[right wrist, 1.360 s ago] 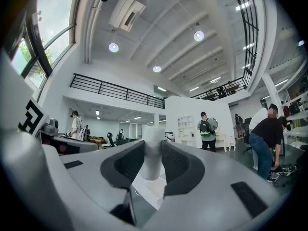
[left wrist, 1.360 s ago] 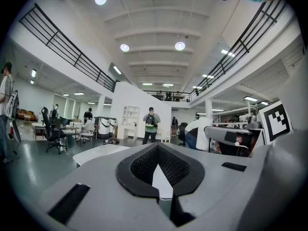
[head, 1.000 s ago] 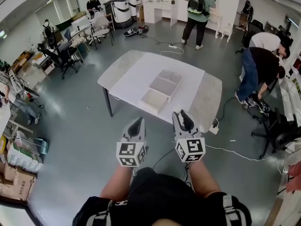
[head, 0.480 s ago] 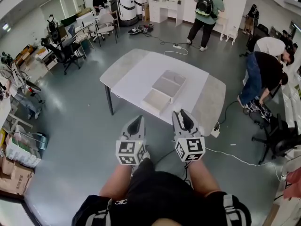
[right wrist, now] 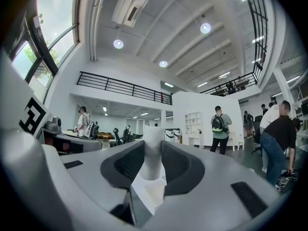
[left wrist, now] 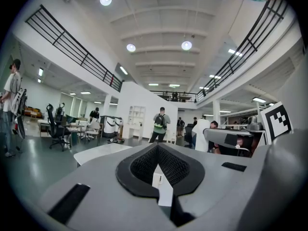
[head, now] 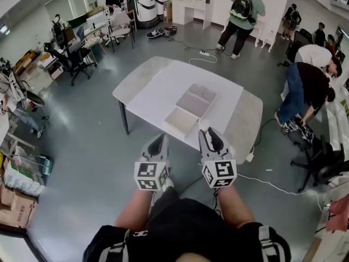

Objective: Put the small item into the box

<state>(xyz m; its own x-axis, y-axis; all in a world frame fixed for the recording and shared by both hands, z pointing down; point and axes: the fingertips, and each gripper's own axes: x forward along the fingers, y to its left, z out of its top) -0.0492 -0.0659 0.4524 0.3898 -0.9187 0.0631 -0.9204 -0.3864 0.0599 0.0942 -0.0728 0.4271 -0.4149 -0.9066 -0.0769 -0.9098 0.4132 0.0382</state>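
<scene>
- Floor (head: 92,146) of grey fills a wide hall, with desks and office chairs along the far left side.
- Bench (head: 158,86), white with rounded grey ends, stands alone in the middle of the hall.
- People stand beyond it: one with a green backpack (head: 242,7) is at the far side, and another bends low at the right (head: 305,81).
- Box (head: 191,105), pale and shallow, lies on the bench's middle, well apart from both grippers.
- Left gripper (head: 158,142) is held out over the floor, short of the bench's near edge. Its jaws are together.
- Right gripper (head: 210,135) is just beside the left one, with its tip reaching the bench's near edge in the head view. Its jaws are partly apart and clamped on the small item.
- Small item (right wrist: 154,158), a white tube-like piece, stands upright between the right gripper's dark pads. A wider white fold lies at its lower end.
- Thin white slip (left wrist: 161,186) with a small dark mark sits pinched deep between the left gripper's closed pads.
</scene>
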